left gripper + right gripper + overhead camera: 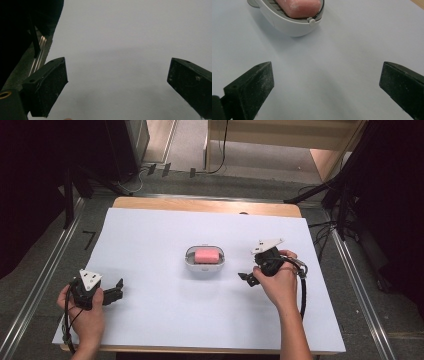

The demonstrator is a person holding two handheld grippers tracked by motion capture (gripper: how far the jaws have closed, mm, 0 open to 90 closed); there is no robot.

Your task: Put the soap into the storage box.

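One pink soap (298,7) in dish (294,26), beyond right gripper (325,87) jaws spread wide.

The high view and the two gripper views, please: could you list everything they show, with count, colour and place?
Soap bar: one, pink, lying in the soap dish.
Soap dish: one, white with a grey slatted insert, near the middle of the sheet.
Paper sheet: one, white, covering most of the table.
Table: one, light wood, bare along its far edge.
Cables: several, black, on the grey floor beyond the table.
Stands: dark legs, on the floor at both sides.
Left gripper: one, black, jaws open, over the sheet's near left part.
Right gripper: one, black, jaws open, right of the dish, pointing at it.
Hands: two, one on each gripper.
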